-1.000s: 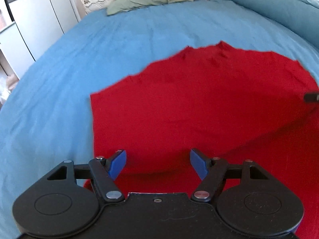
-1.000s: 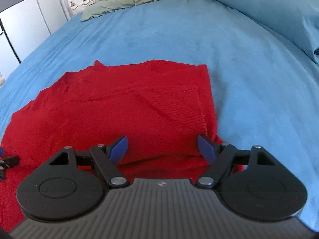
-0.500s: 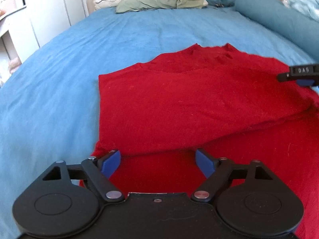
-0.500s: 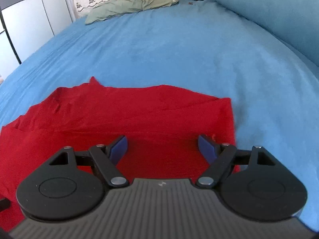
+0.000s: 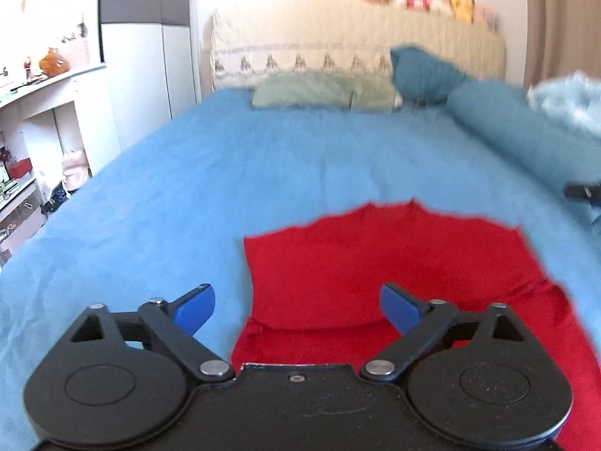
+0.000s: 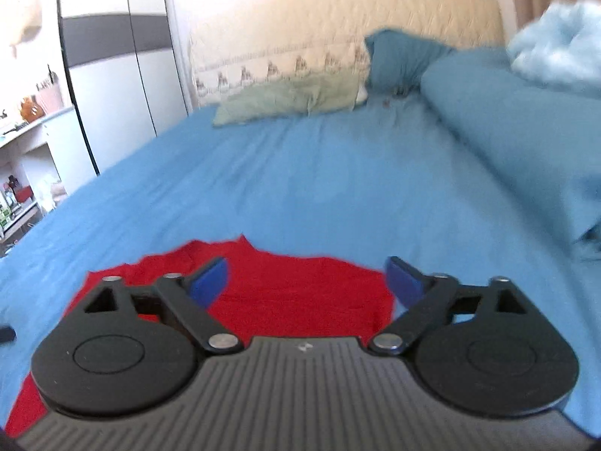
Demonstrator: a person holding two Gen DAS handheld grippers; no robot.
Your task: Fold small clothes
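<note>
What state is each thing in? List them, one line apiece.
Red garment: lying on the bed, a layer folded over, held by neither gripper.
Left gripper: open, fingers spread, empty.
Right gripper: open, empty, above the garment's edge.
Blue bedsheet: spread flat, lightly wrinkled.
Green pillow: lying flat at the headboard.
Wardrobe doors: closed.

Bare sheet (image 6: 319,188) lies ahead of the red cloth (image 5: 375,263); pillows (image 6: 293,101) at the far end, rolled duvet (image 6: 526,124) along the right.
</note>
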